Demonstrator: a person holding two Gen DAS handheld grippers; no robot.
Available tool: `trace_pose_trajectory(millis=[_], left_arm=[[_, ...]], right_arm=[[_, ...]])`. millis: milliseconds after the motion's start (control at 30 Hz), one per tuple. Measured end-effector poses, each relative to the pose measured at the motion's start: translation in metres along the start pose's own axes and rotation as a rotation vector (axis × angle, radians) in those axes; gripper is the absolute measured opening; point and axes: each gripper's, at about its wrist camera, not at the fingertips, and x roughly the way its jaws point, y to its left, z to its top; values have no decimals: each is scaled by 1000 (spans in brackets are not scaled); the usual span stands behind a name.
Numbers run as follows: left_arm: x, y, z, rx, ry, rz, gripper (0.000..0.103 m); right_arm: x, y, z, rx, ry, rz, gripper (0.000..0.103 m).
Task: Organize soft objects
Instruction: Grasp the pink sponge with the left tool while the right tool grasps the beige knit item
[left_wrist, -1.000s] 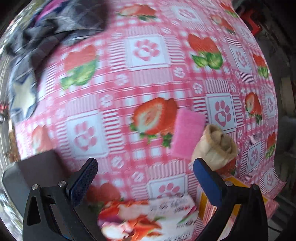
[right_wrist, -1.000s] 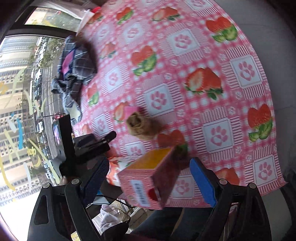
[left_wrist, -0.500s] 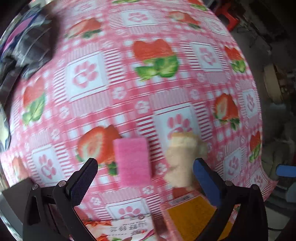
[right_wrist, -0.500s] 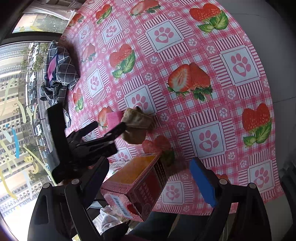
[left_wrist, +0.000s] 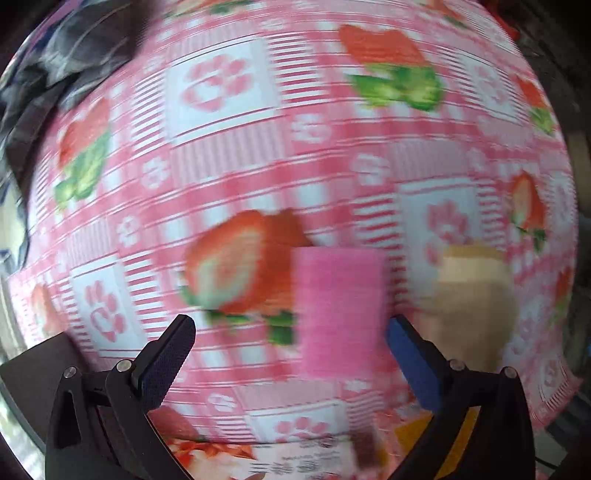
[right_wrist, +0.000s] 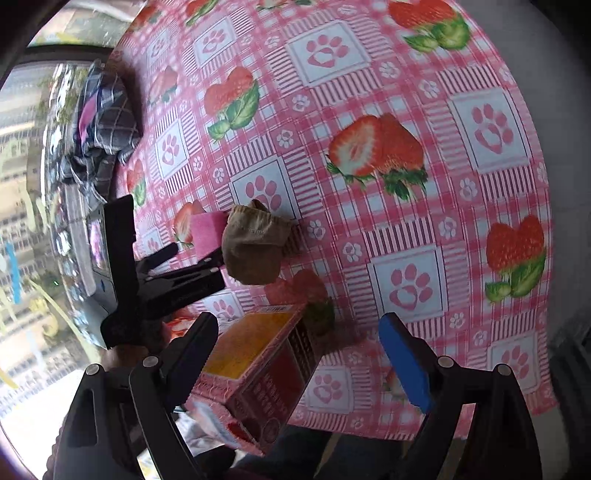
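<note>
A pink sponge (left_wrist: 338, 310) lies flat on the strawberry tablecloth (left_wrist: 229, 155), with a tan rolled sock (left_wrist: 469, 295) just to its right. My left gripper (left_wrist: 288, 347) is open, low over the cloth, and the sponge sits between its fingers near the right one. The right wrist view shows the sponge (right_wrist: 207, 232), the sock (right_wrist: 255, 247) and the left gripper (right_wrist: 192, 254) beside them. My right gripper (right_wrist: 295, 354) is open and empty above a pink and orange box (right_wrist: 258, 369) at the table's near edge.
A dark plaid cloth (right_wrist: 103, 129) is heaped at the far left of the table; it also shows in the left wrist view (left_wrist: 66, 51). A flowered packet (left_wrist: 288, 458) lies at the near edge beside the box (left_wrist: 424, 439). A window is on the left.
My left gripper has swung right and closed in on the pink sponge, which now lies between its fingers. The right gripper has drifted slightly; the sock and box stay put.
</note>
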Motion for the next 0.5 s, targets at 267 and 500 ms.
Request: trace_pose_trajectory(millis=[267,500], left_arm=[[-1,53,-7,-103,-17,-39,103],[-10,29,24,-57,-40,-16,103]], right_arm=[[54,46,28,-180,54,-77,90],[110,74,42,-324,135,-161,90]])
